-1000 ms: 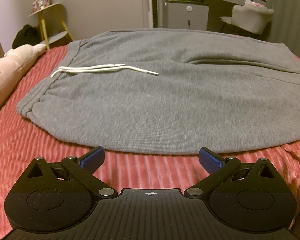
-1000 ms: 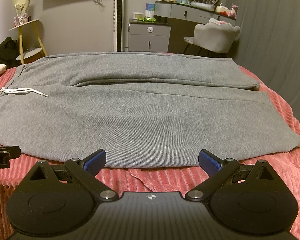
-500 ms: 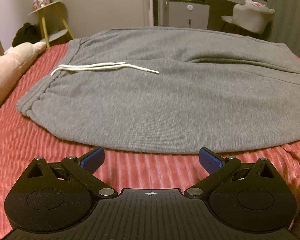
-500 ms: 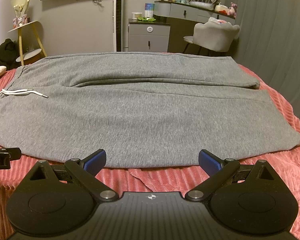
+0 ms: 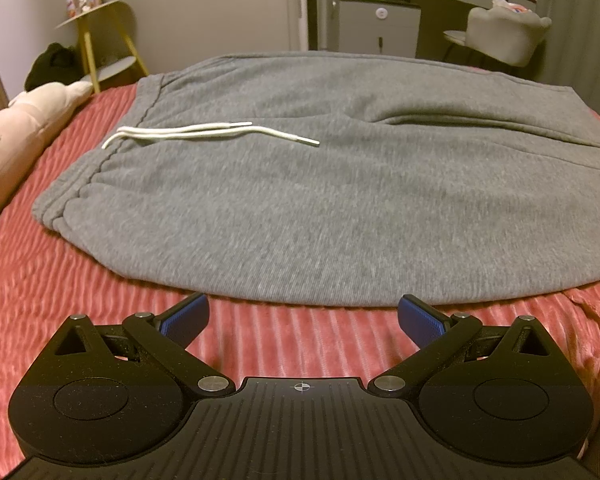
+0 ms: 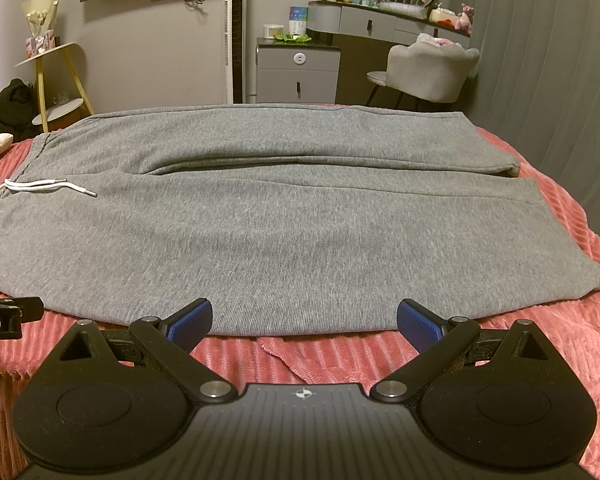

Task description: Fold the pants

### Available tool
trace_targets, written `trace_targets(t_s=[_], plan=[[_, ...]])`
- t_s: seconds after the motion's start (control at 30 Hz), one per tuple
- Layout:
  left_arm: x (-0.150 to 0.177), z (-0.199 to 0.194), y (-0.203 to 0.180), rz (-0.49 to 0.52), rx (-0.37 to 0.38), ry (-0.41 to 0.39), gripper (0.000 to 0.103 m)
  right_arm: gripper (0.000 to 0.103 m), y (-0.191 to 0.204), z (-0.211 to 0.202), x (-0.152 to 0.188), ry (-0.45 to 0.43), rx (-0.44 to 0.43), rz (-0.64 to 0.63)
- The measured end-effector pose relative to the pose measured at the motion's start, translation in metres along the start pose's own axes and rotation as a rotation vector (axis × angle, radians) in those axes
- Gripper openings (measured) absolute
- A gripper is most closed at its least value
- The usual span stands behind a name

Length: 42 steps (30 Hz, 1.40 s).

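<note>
Grey sweatpants (image 6: 284, 232) lie spread flat across a bed covered in a ribbed pink blanket (image 5: 60, 280), waistband to the left and both legs stretching right. The white drawstring (image 5: 204, 134) rests loose on the fabric near the waistband. The left claw (image 5: 302, 320) hovers wide open just short of the near hem at the waist end, touching nothing. The right claw (image 6: 304, 322), equally wide open and empty, sits at the near edge of the closer leg. A pale pillow (image 5: 16, 140) lies beside the waistband.
</note>
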<state>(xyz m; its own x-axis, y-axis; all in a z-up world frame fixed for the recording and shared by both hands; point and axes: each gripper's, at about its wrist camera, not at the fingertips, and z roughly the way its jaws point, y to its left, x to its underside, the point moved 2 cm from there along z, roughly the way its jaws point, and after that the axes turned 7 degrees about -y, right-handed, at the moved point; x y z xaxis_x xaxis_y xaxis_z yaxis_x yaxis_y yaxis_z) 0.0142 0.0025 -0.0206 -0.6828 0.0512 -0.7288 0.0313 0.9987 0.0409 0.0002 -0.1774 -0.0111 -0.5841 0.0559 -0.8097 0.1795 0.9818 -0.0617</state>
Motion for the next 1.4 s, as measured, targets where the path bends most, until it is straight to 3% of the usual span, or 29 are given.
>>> trace_targets(t_s=[1.4], plan=[[-0.0003,0.0053,0.0007,0.001,-0.008,0.035,0.103,0.099,-0.0063,0.0013,-0.0003,0.011,-0.044,0.050]])
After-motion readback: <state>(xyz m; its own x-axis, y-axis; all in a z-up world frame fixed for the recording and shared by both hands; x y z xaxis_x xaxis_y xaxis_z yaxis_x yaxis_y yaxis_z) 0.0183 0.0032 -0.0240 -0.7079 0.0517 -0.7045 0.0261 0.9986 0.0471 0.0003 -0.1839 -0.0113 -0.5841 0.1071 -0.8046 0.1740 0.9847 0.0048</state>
